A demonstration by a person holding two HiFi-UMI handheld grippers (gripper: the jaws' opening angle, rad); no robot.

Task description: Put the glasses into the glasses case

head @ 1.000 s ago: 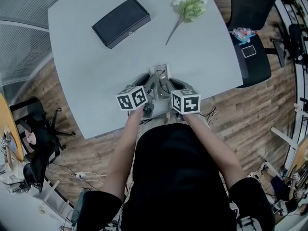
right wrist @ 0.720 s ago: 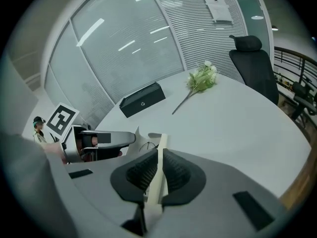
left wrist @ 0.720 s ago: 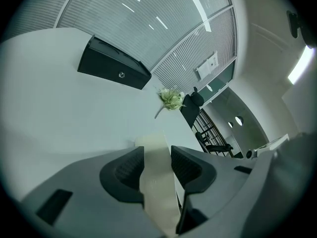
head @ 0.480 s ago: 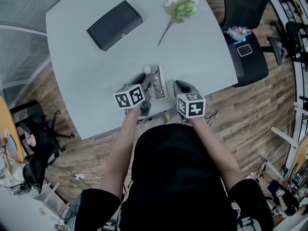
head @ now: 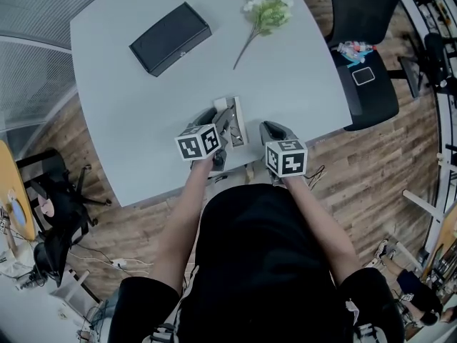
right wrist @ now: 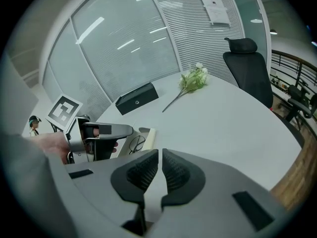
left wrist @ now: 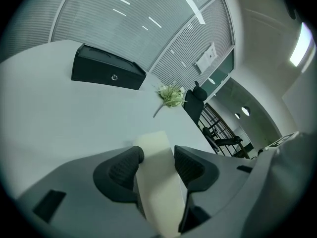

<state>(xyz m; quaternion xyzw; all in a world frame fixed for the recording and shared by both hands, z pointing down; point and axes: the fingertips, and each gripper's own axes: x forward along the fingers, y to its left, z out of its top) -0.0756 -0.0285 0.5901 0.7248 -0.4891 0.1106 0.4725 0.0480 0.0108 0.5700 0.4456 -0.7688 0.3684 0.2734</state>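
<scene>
An open cream glasses case lies near the table's front edge. Thin-framed glasses lie inside it. My left gripper reaches in from the left, and the case's cream wall fills the gap between its pads. Those jaws are opening, but I see no gap beside the wall. My right gripper hovers over bare table just right of the case, apart from it. In the right gripper view my right gripper is shut with nothing between the pads.
A black box lies at the far left of the grey table, and a sprig of white flowers lies at the far right. A black office chair stands beyond the table's right edge.
My right gripper has drawn away to the right from the case. The left gripper has stayed at the case.
</scene>
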